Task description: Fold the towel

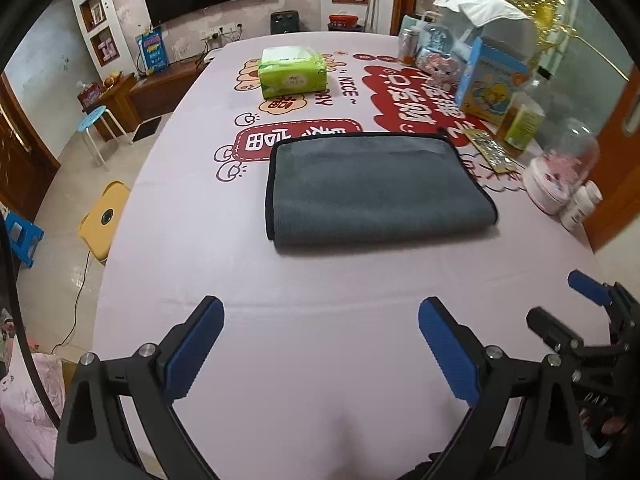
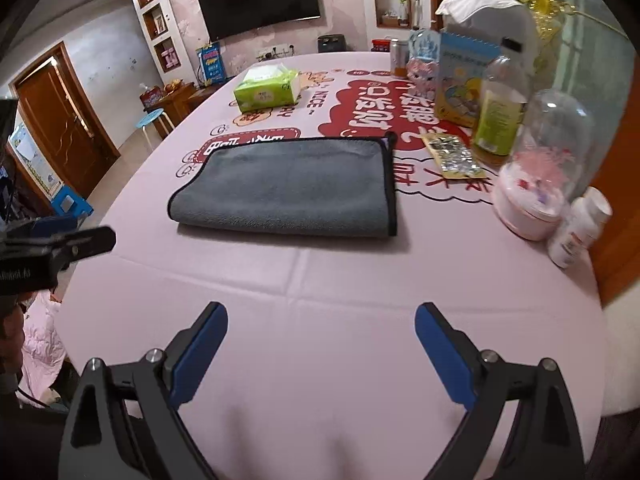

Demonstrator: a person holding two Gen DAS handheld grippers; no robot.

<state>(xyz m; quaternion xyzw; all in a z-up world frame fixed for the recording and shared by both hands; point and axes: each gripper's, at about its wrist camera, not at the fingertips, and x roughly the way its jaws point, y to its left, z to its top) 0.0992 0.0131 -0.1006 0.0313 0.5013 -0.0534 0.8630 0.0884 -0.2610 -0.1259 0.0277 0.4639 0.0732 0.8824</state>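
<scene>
A grey towel with black trim (image 1: pixel 376 188) lies folded flat on the pink tablecloth (image 1: pixel 320 280); it also shows in the right wrist view (image 2: pixel 292 188). My left gripper (image 1: pixel 320 320) is open and empty, hovering over bare cloth near the table's front, short of the towel. My right gripper (image 2: pixel 320 324) is open and empty too, also short of the towel. The right gripper shows at the right edge of the left wrist view (image 1: pixel 568 304). Part of the left gripper shows at the left edge of the right wrist view (image 2: pixel 60 248).
A green tissue pack (image 1: pixel 292 74) lies beyond the towel. Along the right side stand a glass dome on a pink base (image 2: pixel 540 176), a yellow bottle (image 2: pixel 500 116), small white bottles (image 2: pixel 580 228), a foil packet (image 2: pixel 452 156) and boxes (image 1: pixel 492 84). Stools (image 1: pixel 104 220) stand left of the table.
</scene>
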